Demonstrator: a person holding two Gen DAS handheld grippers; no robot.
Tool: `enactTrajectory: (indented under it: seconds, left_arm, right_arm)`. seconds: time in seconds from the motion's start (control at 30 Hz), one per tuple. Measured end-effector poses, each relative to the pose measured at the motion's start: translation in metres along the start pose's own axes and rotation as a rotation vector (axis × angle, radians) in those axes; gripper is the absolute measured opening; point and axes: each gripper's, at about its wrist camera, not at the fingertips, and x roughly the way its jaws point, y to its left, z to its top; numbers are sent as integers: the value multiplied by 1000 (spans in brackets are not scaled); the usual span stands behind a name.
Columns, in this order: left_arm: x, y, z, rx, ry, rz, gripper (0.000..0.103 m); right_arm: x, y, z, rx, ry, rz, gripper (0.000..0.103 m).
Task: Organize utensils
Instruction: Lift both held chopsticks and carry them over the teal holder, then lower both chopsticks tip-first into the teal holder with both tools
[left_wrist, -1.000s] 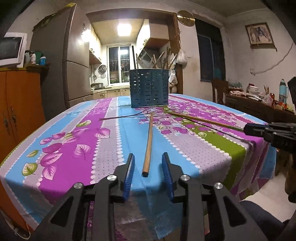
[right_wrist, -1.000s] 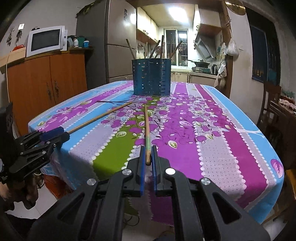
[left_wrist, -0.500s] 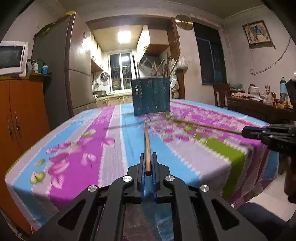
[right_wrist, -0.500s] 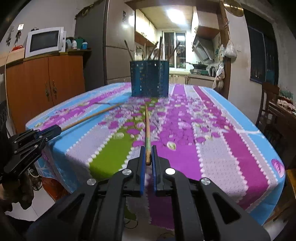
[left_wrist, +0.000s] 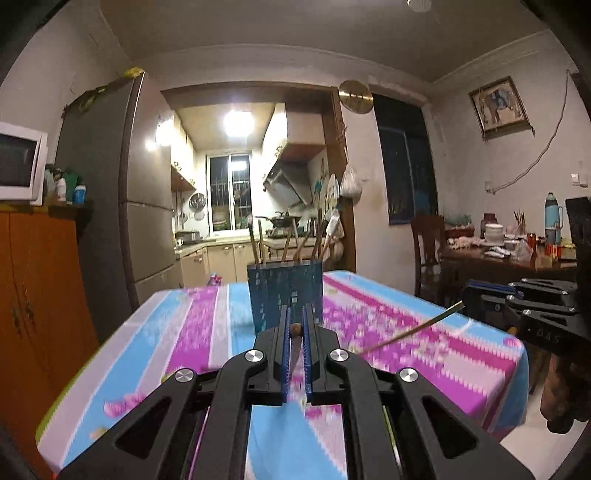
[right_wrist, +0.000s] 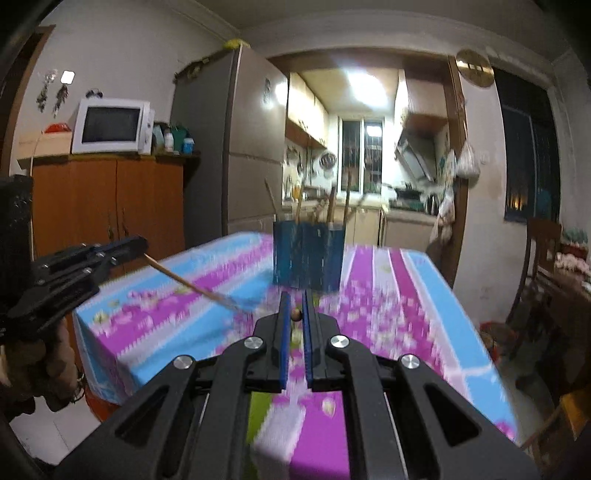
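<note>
Above the counter (left_wrist: 192, 325), left gripper (left_wrist: 295, 325) is clamped on one chopstick (right_wrist: 184, 280), right gripper (right_wrist: 294, 314) clamped on another chopstick (left_wrist: 413, 332); blue utensil holder (left_wrist: 284, 291) stands beyond.

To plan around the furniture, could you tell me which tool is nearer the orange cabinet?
Left. The left tool sits on the cabinet side of the table; the right tool sits beyond it, farther from the cabinet.

Domestic dining room opening onto a kitchen. Indicators: table with floral tablecloth (left_wrist: 207, 332), refrigerator (right_wrist: 229, 147) and microwave (right_wrist: 112, 125) on a wooden cabinet (right_wrist: 107, 199) at left, range hood (left_wrist: 286, 182) beyond the far doorway, framed picture (left_wrist: 498, 105) at right.
</note>
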Motion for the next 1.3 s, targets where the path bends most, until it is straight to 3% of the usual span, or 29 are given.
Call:
enactTrajectory:
  seconds: [0.2,0.33,0.83,1.3]
  left_arm:
    - [31,0,35,1,4,-20,7]
    - [49,-2,49,15,14,-21,7]
    - [87,10,96,7,73,53,7]
    - [134,54,187,-61,97,45,7]
  right_arm:
    - [12,-6,50,-20,-42,37,5]
    - [32,-16,73,-3,-18,58,5]
    - [76,-36,115,31,34,15,5]
    - [116,-65,209,44,65,7,5]
